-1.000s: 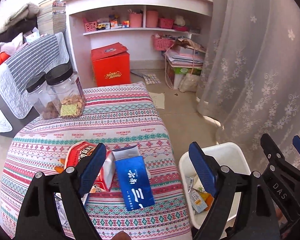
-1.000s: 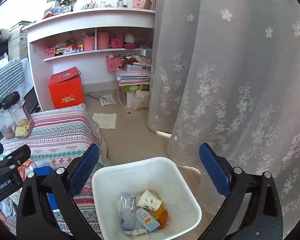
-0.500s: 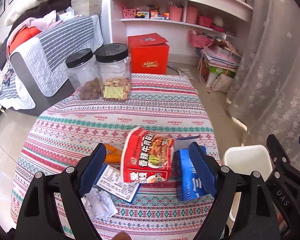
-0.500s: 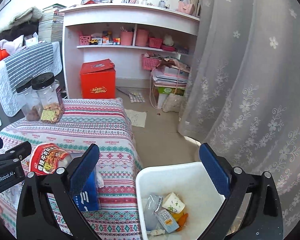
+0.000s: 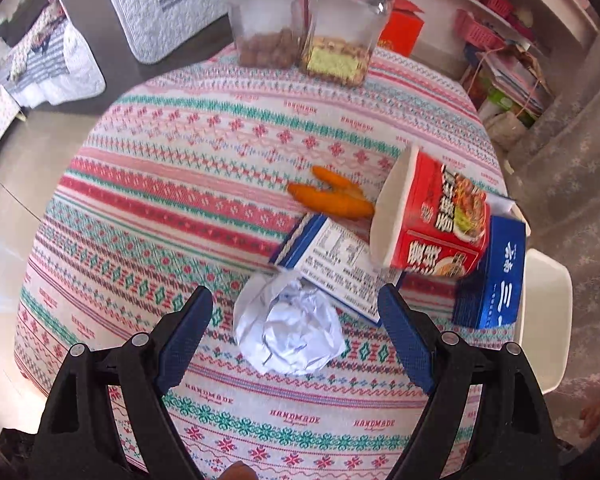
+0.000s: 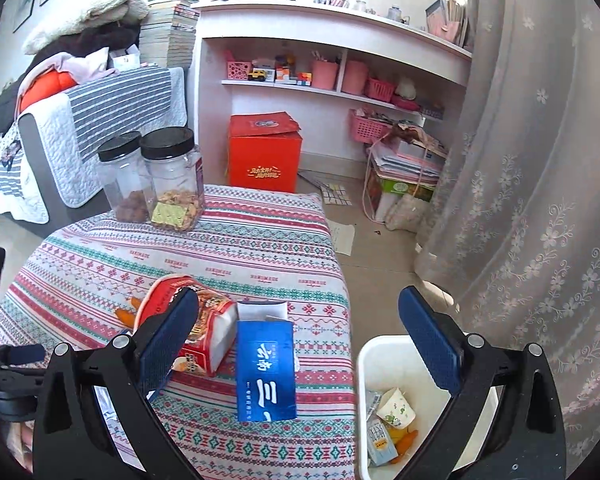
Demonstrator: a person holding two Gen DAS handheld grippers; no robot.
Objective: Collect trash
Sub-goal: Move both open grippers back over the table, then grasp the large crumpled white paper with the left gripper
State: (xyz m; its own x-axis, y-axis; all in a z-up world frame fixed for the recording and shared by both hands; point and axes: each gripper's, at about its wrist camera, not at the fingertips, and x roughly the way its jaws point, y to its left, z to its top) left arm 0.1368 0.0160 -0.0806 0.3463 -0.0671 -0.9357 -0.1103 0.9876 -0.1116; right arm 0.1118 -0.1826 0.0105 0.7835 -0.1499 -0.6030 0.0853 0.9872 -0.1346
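Note:
A crumpled white paper ball (image 5: 290, 322) lies on the patterned tablecloth (image 5: 204, 184), right between the open fingers of my left gripper (image 5: 296, 336), which points steeply down and touches nothing. Beyond it lie a flattened carton (image 5: 336, 264), orange peel (image 5: 332, 196), a red noodle cup (image 5: 436, 220) on its side and a blue box (image 5: 496, 276). My right gripper (image 6: 300, 348) hangs open and empty over the table's corner, with the blue box (image 6: 266, 372) between its fingers in the view and the red cup (image 6: 204, 332) behind the left one. The white bin (image 6: 384, 364) stands on the floor with trash inside.
Two black-lidded clear jars (image 5: 312, 20) with snacks stand at the table's far edge. A red box (image 6: 264, 152) and pink shelves (image 6: 332, 80) are behind. A lace curtain (image 6: 540, 180) hangs at the right, a covered sofa (image 6: 80, 120) at the left.
My left gripper swung left from the bin and dropped toward the table, tilting down over the paper ball. The right gripper swung left too, from above the bin to the table's corner.

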